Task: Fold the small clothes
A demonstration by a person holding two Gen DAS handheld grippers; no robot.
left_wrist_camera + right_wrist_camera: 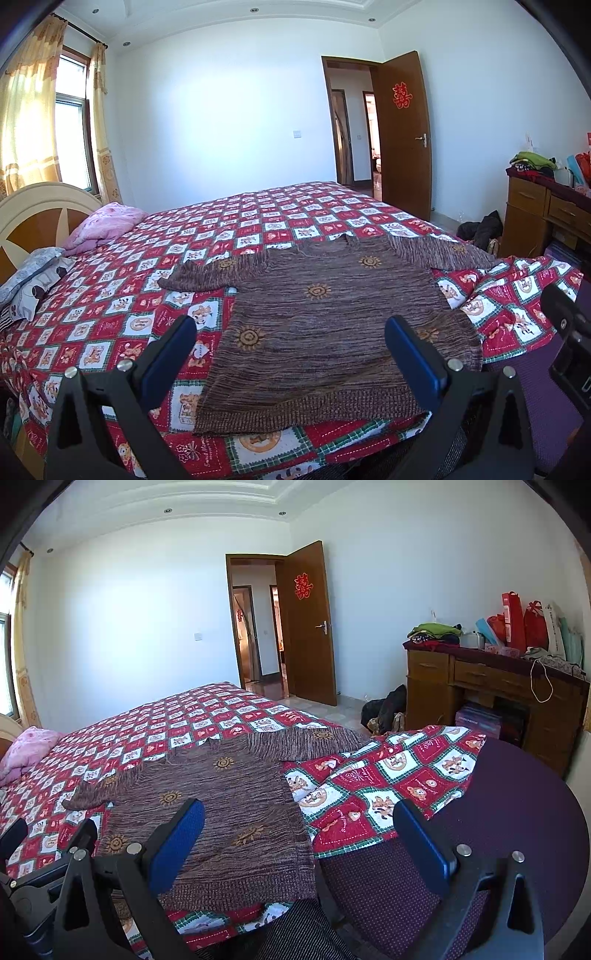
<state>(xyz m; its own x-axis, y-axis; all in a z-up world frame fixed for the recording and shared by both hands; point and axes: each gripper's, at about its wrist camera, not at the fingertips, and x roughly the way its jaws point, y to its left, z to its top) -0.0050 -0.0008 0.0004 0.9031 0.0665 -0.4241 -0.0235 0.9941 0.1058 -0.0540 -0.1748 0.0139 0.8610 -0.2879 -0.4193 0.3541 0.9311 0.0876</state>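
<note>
A brown knit sweater [332, 314] with orange sun motifs lies spread flat on the red checked bedspread [258, 221], sleeves out to both sides, hem toward me. It also shows in the right wrist view [221, 812]. My left gripper [291, 332] is open and empty, held above the sweater's hem. My right gripper [299, 819] is open and empty, above the sweater's lower right corner and the bed's edge. Part of the right gripper shows at the right edge of the left wrist view.
A pink pillow [103, 225] and a grey one [33, 280] lie by the headboard at left. A wooden desk [491, 698] with piled clothes and bags stands at right. An open door [310, 627] is behind. A purple surface [517, 812] is at right.
</note>
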